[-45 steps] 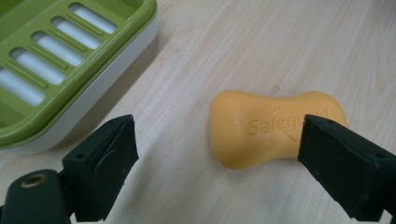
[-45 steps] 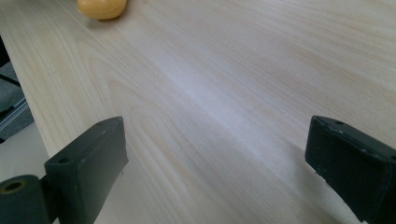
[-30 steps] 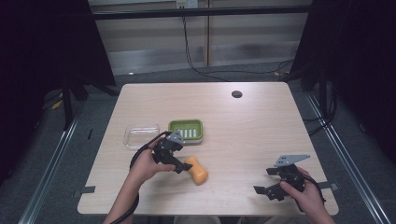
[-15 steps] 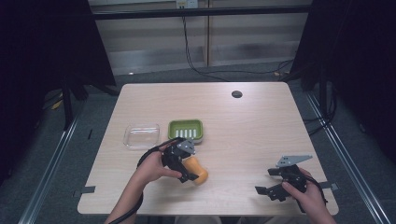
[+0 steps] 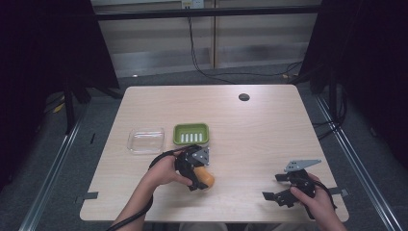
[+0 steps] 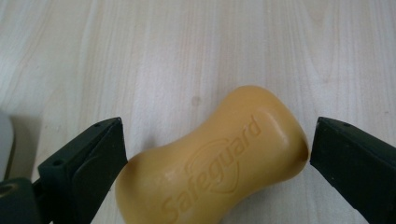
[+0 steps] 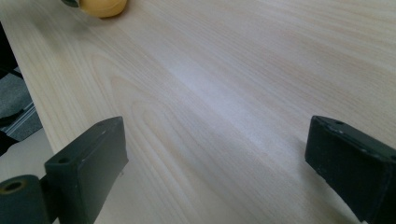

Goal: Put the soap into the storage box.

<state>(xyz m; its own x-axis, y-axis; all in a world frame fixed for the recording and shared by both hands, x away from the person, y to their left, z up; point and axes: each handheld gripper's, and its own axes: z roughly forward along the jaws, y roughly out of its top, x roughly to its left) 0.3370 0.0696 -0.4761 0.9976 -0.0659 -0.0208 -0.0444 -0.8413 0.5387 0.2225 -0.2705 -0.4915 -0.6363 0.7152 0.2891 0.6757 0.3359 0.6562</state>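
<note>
High view. Pale wooden table point(image 5: 269, 139): rounded corners, small dark round hole near the far edge. Green rectangular plastic soap dish with a slotted white insert point(image 5: 191, 134), left of centre; just beside it on its left, a clear shallow plastic lid point(image 5: 146, 140). Orange waisted bar of soap point(image 5: 206, 178), lying on the table near the front edge, just in front of the green dish. Left gripper point(image 5: 198, 180), held in the person's left hand, set over the soap with its cable looping back along the forearm. Right gripper point(image 5: 278, 188), held in the right hand at the front right corner, well apart from the soap.

Left gripper view. The bar of soap point(image 6: 219, 163), embossed "Safeguard", lies flat on the wood between the two black jaws. The jaws stand apart, one at each end of the bar, close to it or just touching; no clamping shows.

Right gripper view. Jaws spread wide over bare wood, nothing between them. The soap point(image 7: 100, 7) shows at the top left edge, far off.
</note>
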